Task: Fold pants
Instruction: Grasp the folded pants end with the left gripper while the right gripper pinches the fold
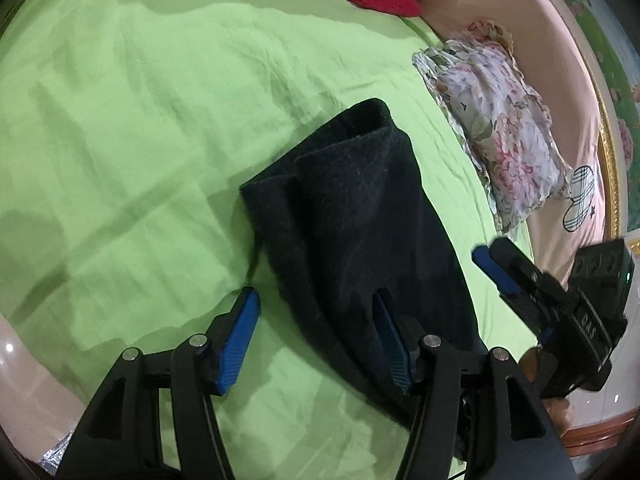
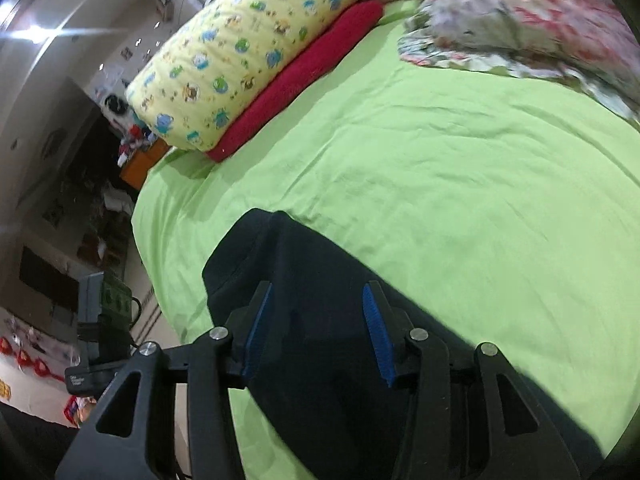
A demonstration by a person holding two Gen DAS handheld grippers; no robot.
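Our left gripper (image 1: 316, 312) has its jaws spread wide, nothing between them; the right-hand blue pad (image 1: 390, 344) sits over the near end of the pants (image 1: 360, 220), while the left-hand pad is over bare sheet. We cannot tell whether the pad touches the cloth.

Our right gripper (image 2: 318, 328) likewise has its jaws apart, both blue pads (image 2: 378, 336) above the dark fabric with no fold pinched between them. In the left wrist view, this gripper (image 1: 496, 264) appears just beside the pants' right edge.

The pants (image 2: 320, 320) lie folded into a narrow dark bundle on the green sheet (image 1: 140, 140), with a rolled cuff or hem at the far end.

Farther out:
- a floral pillow (image 1: 496, 132) lies to the right of the pants, apart from them;
- a yellow printed pillow (image 2: 248, 48) rests on a red cushion (image 2: 296, 80) at the far edge of the sheet (image 2: 460, 160).
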